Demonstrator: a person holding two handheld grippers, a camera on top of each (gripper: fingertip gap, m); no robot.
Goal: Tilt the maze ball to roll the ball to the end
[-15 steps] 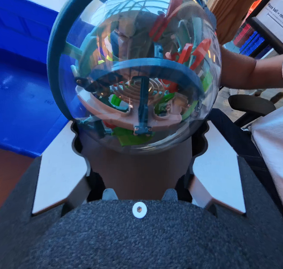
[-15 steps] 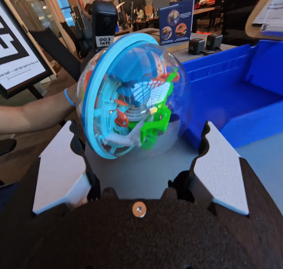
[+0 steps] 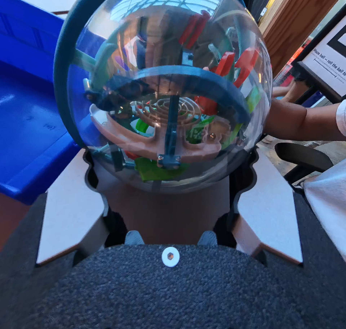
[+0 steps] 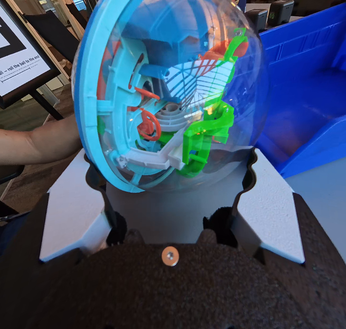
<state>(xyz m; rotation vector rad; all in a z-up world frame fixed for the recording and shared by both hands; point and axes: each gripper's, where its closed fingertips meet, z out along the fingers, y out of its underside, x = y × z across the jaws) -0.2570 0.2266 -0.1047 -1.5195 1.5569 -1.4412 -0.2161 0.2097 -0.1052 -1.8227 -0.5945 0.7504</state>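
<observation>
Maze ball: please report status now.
Left gripper and right gripper both wide, cradling maze ball. Small steel ball on pinkish track. Blue bin close beside.

A pale grey table (image 4: 316, 198) runs beneath the scene, and a big blue plastic bin (image 4: 307, 98) sits directly on it at the right, with what look like two small dark boxy devices (image 4: 269, 16) resting on a tabletop farther back.
</observation>
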